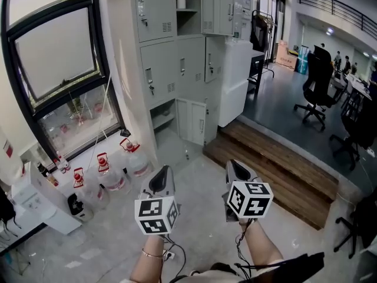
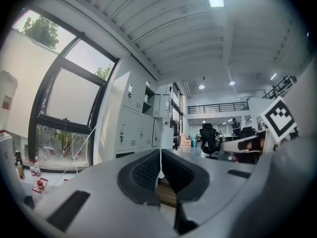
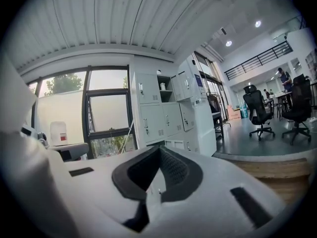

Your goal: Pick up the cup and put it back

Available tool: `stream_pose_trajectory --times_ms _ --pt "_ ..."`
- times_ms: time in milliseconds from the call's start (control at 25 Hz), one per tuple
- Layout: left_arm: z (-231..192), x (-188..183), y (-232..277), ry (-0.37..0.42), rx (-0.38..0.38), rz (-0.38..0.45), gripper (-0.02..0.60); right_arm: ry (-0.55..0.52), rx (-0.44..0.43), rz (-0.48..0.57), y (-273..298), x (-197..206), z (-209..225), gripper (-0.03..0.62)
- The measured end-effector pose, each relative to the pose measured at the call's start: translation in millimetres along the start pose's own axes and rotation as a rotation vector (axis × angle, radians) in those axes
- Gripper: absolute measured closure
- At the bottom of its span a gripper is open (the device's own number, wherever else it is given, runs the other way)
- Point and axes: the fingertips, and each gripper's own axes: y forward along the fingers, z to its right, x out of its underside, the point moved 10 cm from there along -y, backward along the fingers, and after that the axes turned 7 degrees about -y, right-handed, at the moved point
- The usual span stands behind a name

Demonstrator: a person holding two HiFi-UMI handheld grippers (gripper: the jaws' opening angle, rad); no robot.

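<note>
Looking down, I find both claws pinched together on nothing: left claw (image 1: 164, 171) and right claw (image 1: 234, 165) over pale floor (image 1: 194, 181). I see bottles (image 1: 115, 175) left of them, a wooden step (image 1: 277, 158) right, grey lockers (image 1: 177, 69) ahead, office chairs (image 1: 315, 81) beyond. Only the gripper views show the ribbed ceiling (image 3: 124, 19). The white cup (image 3: 162, 86) sits on an open locker shelf, well ahead of and above both claws.

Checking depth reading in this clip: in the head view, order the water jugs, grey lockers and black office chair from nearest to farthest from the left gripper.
1. Water jugs, on the floor left of the left gripper.
2. Grey lockers, ahead by the window.
3. Black office chair, far right, across the room.
</note>
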Motion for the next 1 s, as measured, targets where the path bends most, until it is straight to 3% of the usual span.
stream_pose_trajectory --times_ms 480,1000 --pt "-8 14 73 -0.003 0.024 -0.026 0.568 -0.013 0.050 -0.031 55 3 36 0.602" --pt "5 -8 242 -0.014 -0.010 0.032 0.568 -0.081 -0.017 0.007 195 -49 130 0.602"
